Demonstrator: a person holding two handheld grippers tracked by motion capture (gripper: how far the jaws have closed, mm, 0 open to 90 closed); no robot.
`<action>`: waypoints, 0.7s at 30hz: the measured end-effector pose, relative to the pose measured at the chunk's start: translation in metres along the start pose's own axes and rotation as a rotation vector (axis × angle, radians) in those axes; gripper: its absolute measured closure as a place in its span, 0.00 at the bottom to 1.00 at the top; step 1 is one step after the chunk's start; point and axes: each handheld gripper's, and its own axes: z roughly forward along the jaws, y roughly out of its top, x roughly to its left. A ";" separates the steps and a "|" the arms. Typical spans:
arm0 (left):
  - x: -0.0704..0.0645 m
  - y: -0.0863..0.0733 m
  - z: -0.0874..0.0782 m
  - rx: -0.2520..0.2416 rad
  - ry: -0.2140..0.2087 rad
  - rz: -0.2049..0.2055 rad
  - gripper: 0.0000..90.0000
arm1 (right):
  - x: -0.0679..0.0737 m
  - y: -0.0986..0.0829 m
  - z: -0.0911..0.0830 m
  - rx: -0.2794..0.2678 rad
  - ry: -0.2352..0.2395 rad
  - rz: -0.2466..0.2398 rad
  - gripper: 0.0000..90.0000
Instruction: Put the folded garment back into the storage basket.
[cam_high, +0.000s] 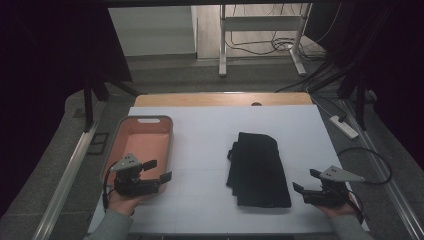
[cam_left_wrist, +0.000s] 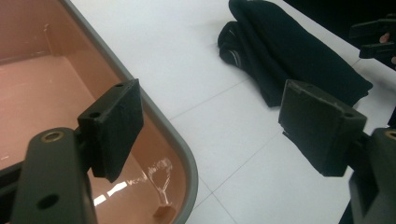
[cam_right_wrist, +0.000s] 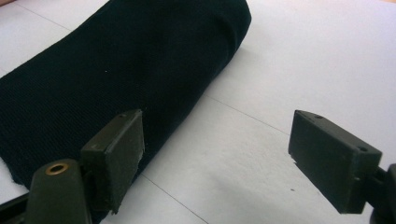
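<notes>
The left claw (cam_high: 161, 170) is held with its jaws spread wide and nothing between them, hovering at the near right corner of the pink bin (cam_high: 120, 131). In the left gripper view one jaw hangs over the bin's inside and the other over the bare white worktop (cam_left_wrist: 187, 70), so the bin's grey rim runs between them. The folded black cloth (cam_high: 259, 169) lies flat on the worktop, off to the right of the left claw and well apart from it, roughly midway between the two claws. The right claw (cam_high: 306, 181) also gapes, empty, just beside the cloth's near right edge. In the right gripper view the cloth (cam_right_wrist: 116, 70) sits ahead and to the left of that claw, one jaw standing in front of its dark edge; whether it touches cannot be told.
</notes>
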 end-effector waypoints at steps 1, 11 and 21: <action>0.000 0.001 0.001 0.000 0.000 0.000 0.24 | 0.000 0.000 0.000 0.000 0.000 0.000 0.21; -0.004 0.008 0.012 0.016 -0.015 0.003 0.24 | 0.000 -0.001 0.001 0.004 0.001 0.001 0.22; -0.010 0.015 0.026 0.023 -0.040 0.007 0.24 | -0.001 -0.001 0.001 0.005 0.000 0.002 0.22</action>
